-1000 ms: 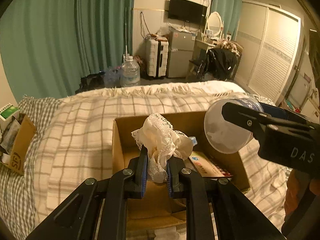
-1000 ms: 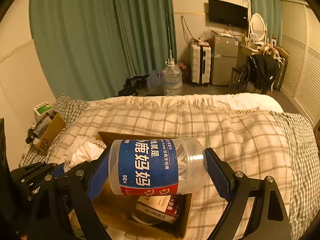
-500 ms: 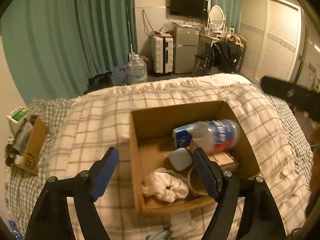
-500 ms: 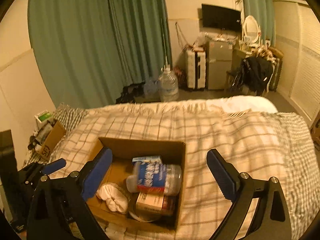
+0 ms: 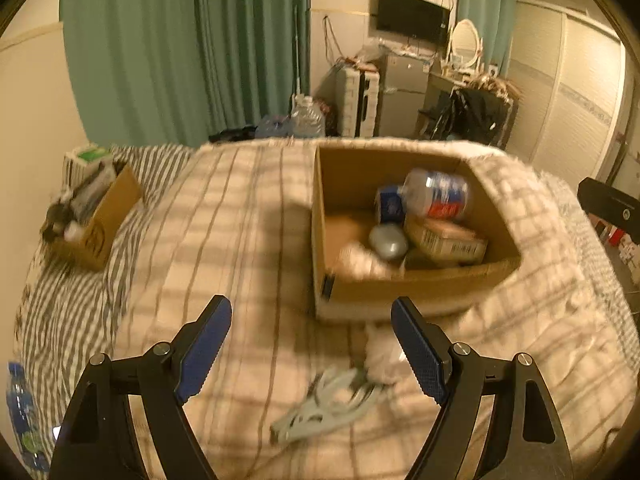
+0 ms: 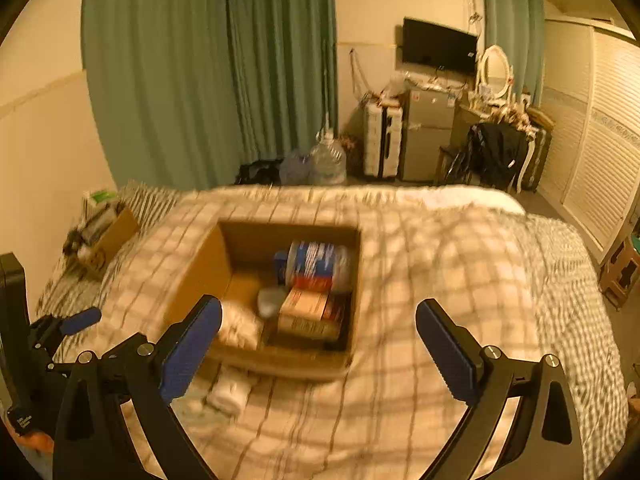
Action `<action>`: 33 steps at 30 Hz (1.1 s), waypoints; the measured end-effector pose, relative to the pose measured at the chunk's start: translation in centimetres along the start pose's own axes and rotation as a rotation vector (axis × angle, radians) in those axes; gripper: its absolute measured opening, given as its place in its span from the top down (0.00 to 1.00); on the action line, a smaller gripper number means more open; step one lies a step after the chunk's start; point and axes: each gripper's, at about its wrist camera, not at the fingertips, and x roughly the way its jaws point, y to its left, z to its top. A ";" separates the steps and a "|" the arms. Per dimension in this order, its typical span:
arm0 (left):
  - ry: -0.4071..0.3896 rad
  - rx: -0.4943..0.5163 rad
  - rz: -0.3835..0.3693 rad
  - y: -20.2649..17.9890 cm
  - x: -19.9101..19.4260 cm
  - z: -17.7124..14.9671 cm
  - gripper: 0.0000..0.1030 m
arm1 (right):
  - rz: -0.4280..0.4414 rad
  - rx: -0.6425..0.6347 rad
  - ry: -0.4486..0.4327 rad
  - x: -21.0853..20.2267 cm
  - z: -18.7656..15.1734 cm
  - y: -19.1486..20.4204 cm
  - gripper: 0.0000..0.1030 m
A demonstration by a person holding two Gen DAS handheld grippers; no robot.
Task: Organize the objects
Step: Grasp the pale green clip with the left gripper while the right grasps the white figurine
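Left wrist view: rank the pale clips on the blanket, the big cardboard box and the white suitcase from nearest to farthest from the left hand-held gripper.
1. Pale clips, on the blanket between the open left hand-held gripper fingers.
2. Cardboard box, ahead, slightly right.
3. White suitcase, against the far wall.

Cardboard box (image 5: 420, 292): plain brown. Bottle (image 5: 438, 194) inside: clear, with blue, white and red label. Carton (image 5: 446, 240) inside: tan, with barcode stripes. Rounded item (image 5: 388, 242) inside: grey-blue. Blanket (image 6: 440, 280): cream with grey-brown plaid lines. Sheet (image 5: 68, 312) beneath: grey-and-white check. Curtains (image 6: 208, 72): teal green. Tongs pads (image 5: 204, 350): blue, on black frames. Television (image 6: 439, 46): black.
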 end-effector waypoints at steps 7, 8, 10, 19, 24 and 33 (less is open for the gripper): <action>0.078 0.041 0.024 -1.1 3.0 -4.4 0.18 | -0.035 -0.045 0.103 3.2 -5.2 1.2 0.05; 0.101 0.049 0.022 -1.3 3.6 -4.9 0.18 | -0.037 -0.045 0.124 3.7 -5.7 1.0 0.05; 0.157 0.065 0.000 -1.7 5.0 -5.7 0.18 | -0.042 -0.035 0.165 5.0 -6.8 0.4 0.05; 0.329 0.092 -0.040 -2.5 10.0 -7.0 0.21 | -0.016 0.002 0.219 7.4 -7.6 -0.1 0.05; 0.453 0.169 -0.058 -4.0 13.0 -8.1 0.17 | -0.014 0.019 0.252 8.4 -7.8 -0.2 0.05; 0.423 0.230 -0.028 -5.0 10.9 -8.6 0.34 | -0.028 0.057 0.254 8.0 -8.0 -0.7 0.05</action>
